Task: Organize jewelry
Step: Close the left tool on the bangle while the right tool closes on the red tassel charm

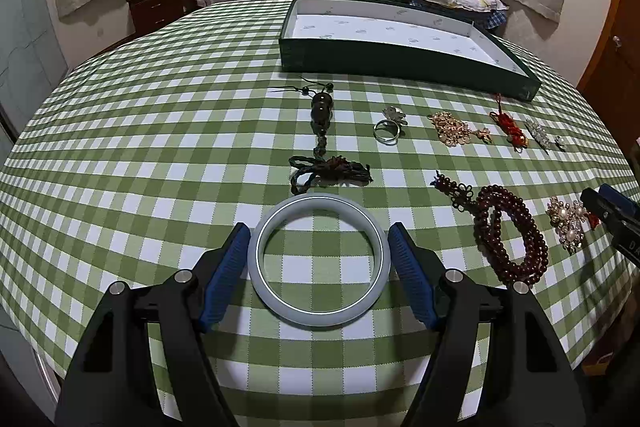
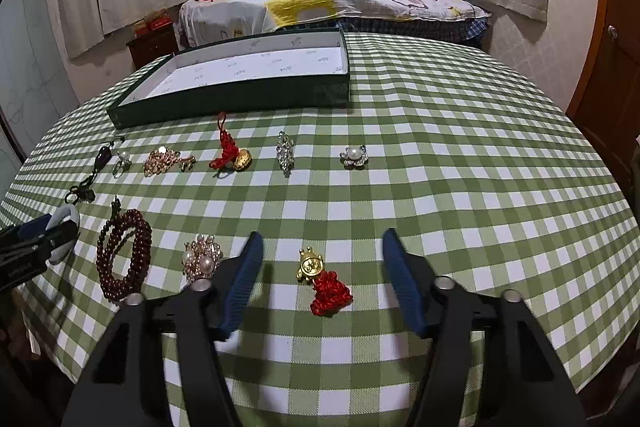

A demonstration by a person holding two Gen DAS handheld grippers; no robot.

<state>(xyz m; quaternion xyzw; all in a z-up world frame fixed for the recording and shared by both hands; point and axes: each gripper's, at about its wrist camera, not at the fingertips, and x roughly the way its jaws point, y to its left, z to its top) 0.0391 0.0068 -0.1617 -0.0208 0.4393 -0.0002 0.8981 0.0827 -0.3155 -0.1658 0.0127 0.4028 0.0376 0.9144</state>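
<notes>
A pale jade bangle (image 1: pixel 318 259) lies flat on the checked cloth between the two blue pads of my left gripper (image 1: pixel 318 233), which is open around it; the pads stand right beside its rim. The bangle also shows in the right wrist view (image 2: pixel 64 227). My right gripper (image 2: pixel 322 247) is open and empty, with a gold charm on a red knot (image 2: pixel 322 279) lying between its fingers. A dark green tray with a white inside (image 1: pixel 400 55) stands at the back of the table and is empty.
Spread on the cloth are a dark bead pendant with tassel (image 1: pixel 322 143), a silver ring (image 1: pixel 388 127), a gold brooch (image 1: pixel 454 129), a red-brown bead string (image 1: pixel 508 231), pearl brooches (image 2: pixel 202 259) (image 2: pixel 354 155), a crystal clip (image 2: pixel 286 151) and a second red-knot charm (image 2: pixel 232 155). A bed stands behind.
</notes>
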